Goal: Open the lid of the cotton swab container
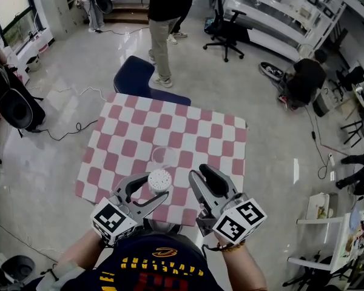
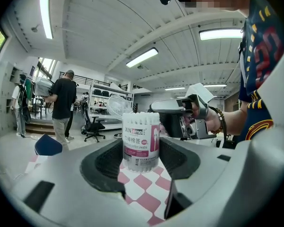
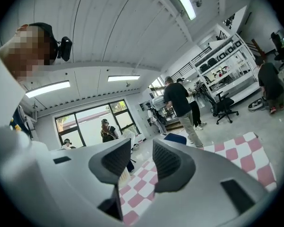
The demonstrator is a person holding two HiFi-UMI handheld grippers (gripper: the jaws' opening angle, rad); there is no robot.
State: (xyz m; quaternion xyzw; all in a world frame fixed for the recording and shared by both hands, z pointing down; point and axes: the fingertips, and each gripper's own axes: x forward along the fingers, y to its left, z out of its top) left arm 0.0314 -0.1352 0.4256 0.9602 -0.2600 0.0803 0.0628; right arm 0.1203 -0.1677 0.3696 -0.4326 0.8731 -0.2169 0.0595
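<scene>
Cotton swab container (image 2: 141, 143) sits clamped upright in left hand-held gripper (image 1: 159, 185), lid (image 1: 164, 156) already off on surface (image 1: 224, 138); right hand-held gripper (image 1: 200, 172) empty, jaws apart. Best held level.

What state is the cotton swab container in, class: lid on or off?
Off. The cotton swab container shows bare swab tips on top, and a clear lid lies apart on the checked cloth.

Container (image 2: 141, 141): clear round tub, pink-and-white label, upright, top open, swab tips showing, by near edge of table (image 1: 230, 138).
Lid (image 1: 164, 156): clear, off, just beyond container.
</scene>
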